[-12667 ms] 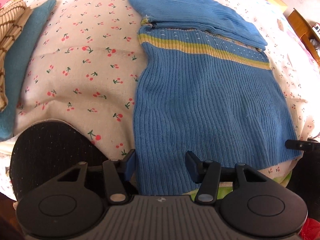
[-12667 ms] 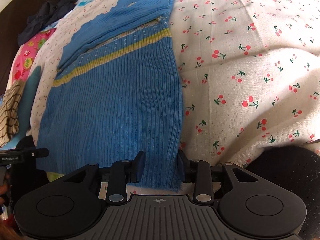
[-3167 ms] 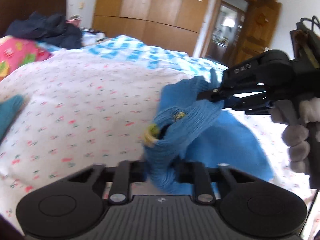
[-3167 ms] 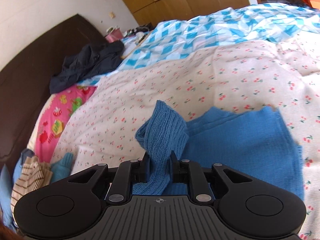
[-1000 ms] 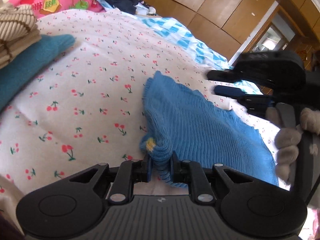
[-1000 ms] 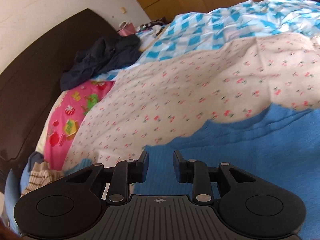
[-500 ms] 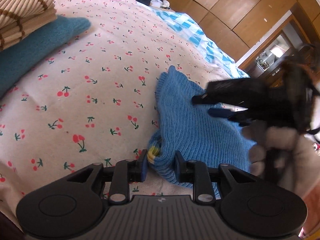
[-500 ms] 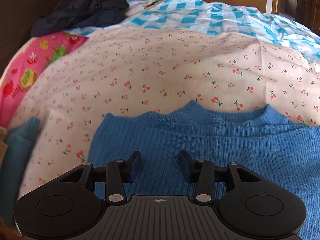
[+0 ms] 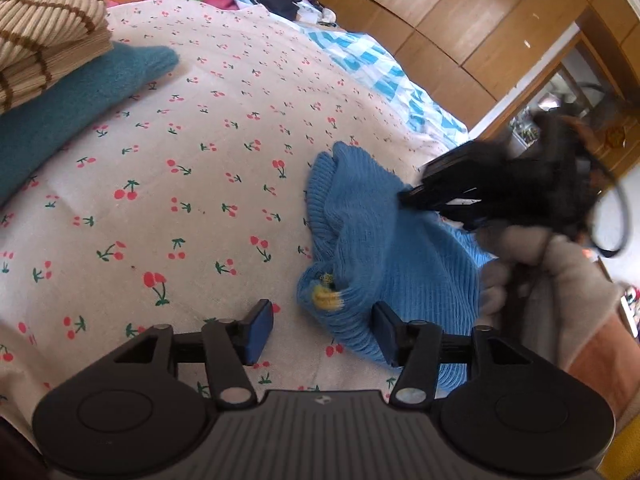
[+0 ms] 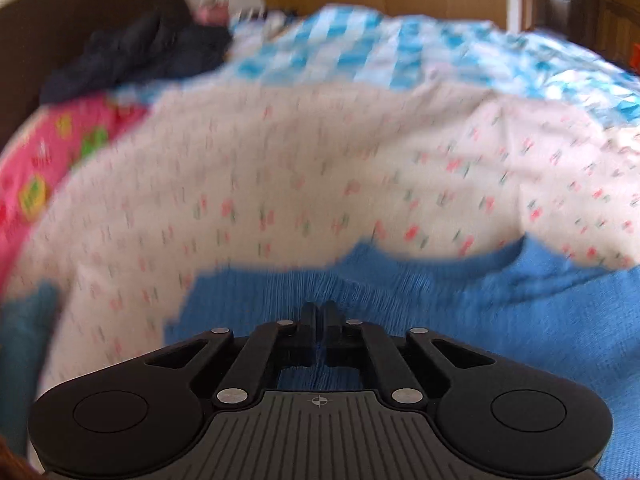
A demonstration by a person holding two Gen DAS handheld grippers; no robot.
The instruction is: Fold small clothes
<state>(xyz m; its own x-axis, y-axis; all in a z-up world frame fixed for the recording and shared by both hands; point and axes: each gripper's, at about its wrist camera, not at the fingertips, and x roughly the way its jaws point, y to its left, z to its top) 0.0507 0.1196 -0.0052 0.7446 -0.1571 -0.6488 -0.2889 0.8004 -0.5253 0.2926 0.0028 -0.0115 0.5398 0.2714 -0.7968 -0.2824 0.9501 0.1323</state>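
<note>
On the bed (image 9: 192, 184), the left gripper (image 9: 322, 330) is opening around the blue sweater (image 9: 384, 256); the right gripper (image 10: 319, 320) is closing, nearly pressed together, above it.

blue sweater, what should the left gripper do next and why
Probably back the left gripper away from the blue sweater. Its jaws are opening and the pads no longer press the folded corner, which lies on the bed, while the right gripper is closing on the knit further along.
</note>
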